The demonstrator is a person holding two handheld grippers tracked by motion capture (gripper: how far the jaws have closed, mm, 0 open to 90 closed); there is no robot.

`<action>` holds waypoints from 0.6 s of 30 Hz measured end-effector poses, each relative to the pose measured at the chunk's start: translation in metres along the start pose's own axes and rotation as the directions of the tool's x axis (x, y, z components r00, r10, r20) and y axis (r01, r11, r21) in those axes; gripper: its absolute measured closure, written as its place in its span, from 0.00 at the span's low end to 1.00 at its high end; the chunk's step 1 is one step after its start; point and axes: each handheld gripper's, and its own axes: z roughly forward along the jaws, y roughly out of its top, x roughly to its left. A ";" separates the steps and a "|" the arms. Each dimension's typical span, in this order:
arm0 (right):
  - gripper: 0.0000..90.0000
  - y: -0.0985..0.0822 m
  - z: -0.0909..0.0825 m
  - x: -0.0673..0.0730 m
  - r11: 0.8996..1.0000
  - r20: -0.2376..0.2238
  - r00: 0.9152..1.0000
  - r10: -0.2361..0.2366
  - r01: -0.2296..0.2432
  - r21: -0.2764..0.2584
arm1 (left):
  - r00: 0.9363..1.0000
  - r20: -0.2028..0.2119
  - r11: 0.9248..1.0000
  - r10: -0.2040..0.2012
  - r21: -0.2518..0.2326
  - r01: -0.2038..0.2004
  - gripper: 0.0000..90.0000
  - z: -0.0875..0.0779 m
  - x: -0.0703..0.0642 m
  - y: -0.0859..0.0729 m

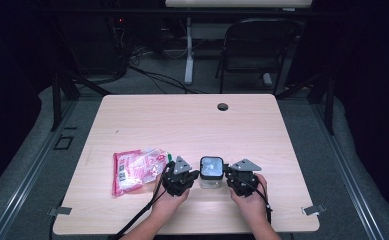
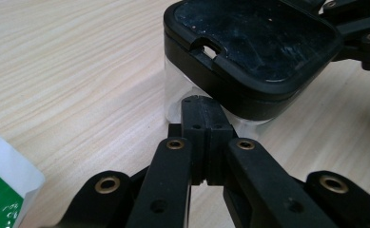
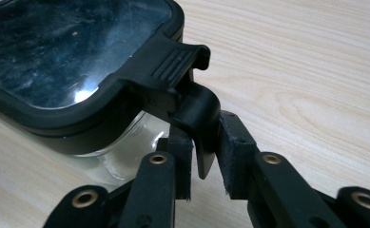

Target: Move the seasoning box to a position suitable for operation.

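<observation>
A clear square container [image 1: 211, 181] with a black-rimmed lid [image 1: 211, 166] stands near the table's front edge, between my two grippers. My left gripper [image 1: 194, 176] is at its left side. In the left gripper view the jaws [image 2: 202, 107] are shut with nothing between them, and their tips rest against the clear wall [image 2: 175, 92] just under the lid [image 2: 258, 38]. My right gripper [image 1: 228, 176] is at the container's right side. In the right gripper view it [image 3: 205, 137] is shut on the lid's black latch flap [image 3: 199, 111], which hangs down between the two pads.
A pink and white snack bag [image 1: 137, 169] lies flat just left of the left hand; its corner [image 2: 2, 190] is close to the left jaws. A cable hole [image 1: 222, 106] is at the table's far side. A folding chair [image 1: 257, 47] stands beyond the table.
</observation>
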 end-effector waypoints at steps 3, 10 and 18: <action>0.89 -0.001 -0.001 0.001 1.000 0.001 1.000 0.002 -0.002 -0.002 | 1.000 0.009 1.000 0.009 -0.001 -0.009 1.00 -0.002 0.000 -0.001; 0.90 -0.005 -0.009 0.014 1.000 -0.029 1.000 -0.008 0.008 -0.011 | 0.999 0.010 0.999 0.034 0.012 -0.035 1.00 -0.018 -0.004 -0.010; 0.89 -0.005 -0.011 0.038 0.998 -0.064 0.996 -0.063 0.061 -0.024 | 0.999 -0.007 0.998 0.051 0.044 -0.051 1.00 -0.045 0.004 -0.026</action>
